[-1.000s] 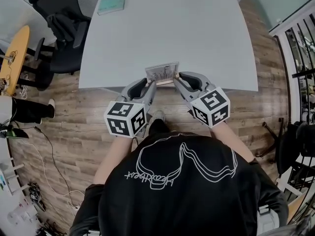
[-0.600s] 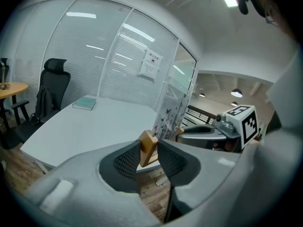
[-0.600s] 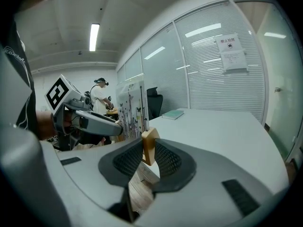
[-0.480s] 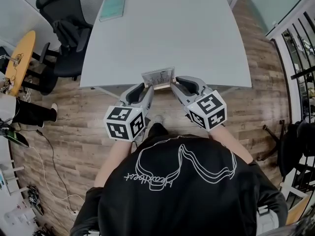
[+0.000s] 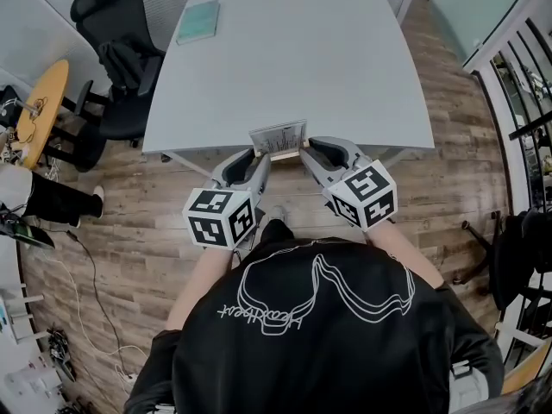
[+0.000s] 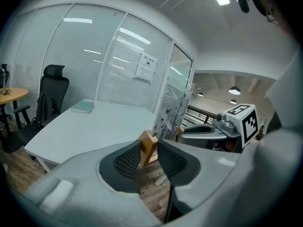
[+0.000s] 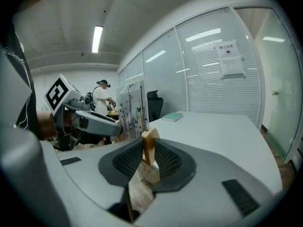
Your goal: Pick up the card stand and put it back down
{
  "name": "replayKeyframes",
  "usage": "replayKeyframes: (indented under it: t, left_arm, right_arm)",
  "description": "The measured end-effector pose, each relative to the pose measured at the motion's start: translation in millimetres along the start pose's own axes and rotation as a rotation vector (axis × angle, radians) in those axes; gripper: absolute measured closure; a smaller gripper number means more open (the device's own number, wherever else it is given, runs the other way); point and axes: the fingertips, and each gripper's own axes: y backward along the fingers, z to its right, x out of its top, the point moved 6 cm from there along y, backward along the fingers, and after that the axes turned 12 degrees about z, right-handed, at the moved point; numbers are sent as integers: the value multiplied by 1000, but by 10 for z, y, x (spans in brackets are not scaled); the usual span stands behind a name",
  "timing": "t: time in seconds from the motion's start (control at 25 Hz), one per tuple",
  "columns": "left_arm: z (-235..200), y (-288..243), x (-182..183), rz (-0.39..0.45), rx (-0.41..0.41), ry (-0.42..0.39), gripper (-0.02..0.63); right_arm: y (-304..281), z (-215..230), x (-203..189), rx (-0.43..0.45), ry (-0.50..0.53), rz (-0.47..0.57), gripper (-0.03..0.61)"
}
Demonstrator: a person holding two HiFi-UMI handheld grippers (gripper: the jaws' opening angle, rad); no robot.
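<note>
Card stand [image 5: 279, 136] held clear of the worktop [image 5: 345, 67], carried by a person with a gripper in each hand. Nearest the camera, in front of the person's black shirt [image 5: 315, 335], the left gripper [image 5: 259, 157] and the right gripper [image 5: 307, 153] each pinch one wooden end of the stand's base, pads pressed on the block from both sides, with the printed card upright between them. A second ago the stand showed further in over the near edge of the worktop. Since then both grippers have risen and drawn back toward the person together, with the hold unchanged. The gripper views now show the planks of the floor [image 5: 129, 222] under the base, so the stand hangs in the air just at the worktop's near edge and rests on nothing. That suggests the lift half of the job is done and the setting down is still to come. The two hands will need to travel as one to keep the base level and the card from tipping. Beyond, the worktop is bare but for a green book [image 5: 198, 21] at its far left corner, with a black office chair [image 5: 116, 50] beside it.
</note>
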Motion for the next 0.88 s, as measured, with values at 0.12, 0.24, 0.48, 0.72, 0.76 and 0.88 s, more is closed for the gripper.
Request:
replayKeyframes:
  t: [0.12,0.24,0.48,0.72,0.76,0.88]
  left_arm:
    - [91,36,-5,7,0,-10,495]
    - [135,72,9,12,2,-17,495]
    - [155,112,30,18,2,-20,495]
    - [173,93,24,8,-1,-22,495]
    - [158,88,28,6,-1,-21,495]
    - [126,65,28,1,-2,-18,495]
  right_arm:
    - [90,-11,4,0,2,8,494]
    - [134,-33,30,0,3,14,494]
    - [160,-68,58,-1,7,16,494]
    - [177,-53,48,-6,1,13,494]
    - [161,-52,48,-7,0,12,494]
    - [130,-41,35,-8,-3,6,494]
